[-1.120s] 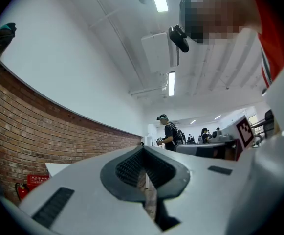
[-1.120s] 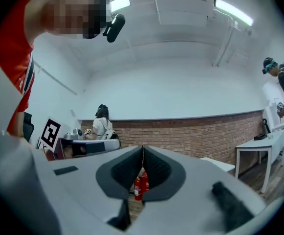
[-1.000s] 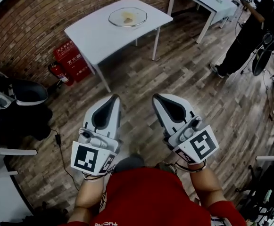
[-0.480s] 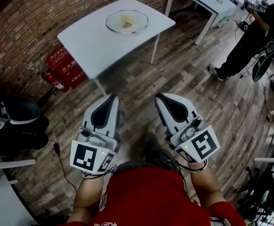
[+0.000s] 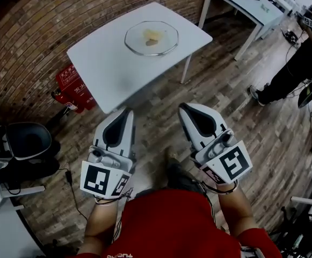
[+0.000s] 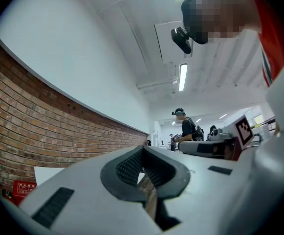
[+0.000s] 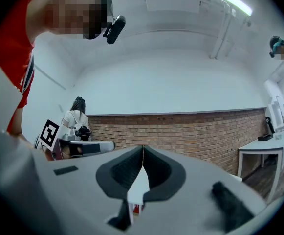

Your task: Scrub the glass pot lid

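Observation:
A round glass pot lid (image 5: 151,38) lies on a white table (image 5: 107,63) by the brick wall, with a small yellowish object (image 5: 152,35) on or under the glass. My left gripper (image 5: 127,110) and right gripper (image 5: 182,107) are held side by side above the wooden floor, well short of the table. Both are shut with nothing between the jaws. In the left gripper view the left gripper (image 6: 142,148) points up along the wall and ceiling, and the right gripper (image 7: 142,147) in its own view does too. The lid shows in neither gripper view.
Red fire extinguishers and a red box (image 5: 71,87) stand beside the table's left leg. A black chair (image 5: 27,140) is at the left. A second white table (image 5: 249,4) stands at the back right, with a person in black (image 5: 300,63) near it.
The table with the lid has come nearer and shifted down and right in the head view. Both grippers stay shut and hold their places.

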Tool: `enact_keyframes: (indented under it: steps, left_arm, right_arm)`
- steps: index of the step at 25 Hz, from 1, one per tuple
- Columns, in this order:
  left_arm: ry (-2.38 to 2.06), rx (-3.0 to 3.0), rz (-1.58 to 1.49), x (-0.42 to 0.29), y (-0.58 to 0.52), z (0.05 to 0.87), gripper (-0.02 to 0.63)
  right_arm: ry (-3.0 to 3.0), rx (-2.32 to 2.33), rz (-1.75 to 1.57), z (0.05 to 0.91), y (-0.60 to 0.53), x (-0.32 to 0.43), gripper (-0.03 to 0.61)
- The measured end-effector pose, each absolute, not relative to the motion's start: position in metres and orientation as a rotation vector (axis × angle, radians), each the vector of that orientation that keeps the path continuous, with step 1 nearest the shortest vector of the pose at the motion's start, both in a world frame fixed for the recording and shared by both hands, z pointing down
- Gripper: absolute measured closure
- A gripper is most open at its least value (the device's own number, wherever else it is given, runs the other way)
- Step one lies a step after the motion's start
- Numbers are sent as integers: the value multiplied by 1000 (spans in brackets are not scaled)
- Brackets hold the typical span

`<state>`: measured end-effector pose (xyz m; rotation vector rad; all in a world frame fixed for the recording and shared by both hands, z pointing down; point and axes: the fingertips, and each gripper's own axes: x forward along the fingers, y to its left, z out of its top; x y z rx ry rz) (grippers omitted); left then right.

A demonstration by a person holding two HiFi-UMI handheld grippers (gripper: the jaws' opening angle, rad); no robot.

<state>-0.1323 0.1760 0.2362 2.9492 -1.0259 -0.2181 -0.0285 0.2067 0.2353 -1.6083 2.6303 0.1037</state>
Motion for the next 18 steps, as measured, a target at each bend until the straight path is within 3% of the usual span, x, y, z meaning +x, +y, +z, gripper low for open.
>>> enact_keyframes:
  steps: [11,18]
  left_arm:
    - [-1210,2869,-201,-46,47,238,597]
    - [-1307,2814,-152,-27,5,247,597]
  right_arm:
    - [2743,-1461,152,233,70,64,549]
    - [2780,-1424,143,241,16,94,549]
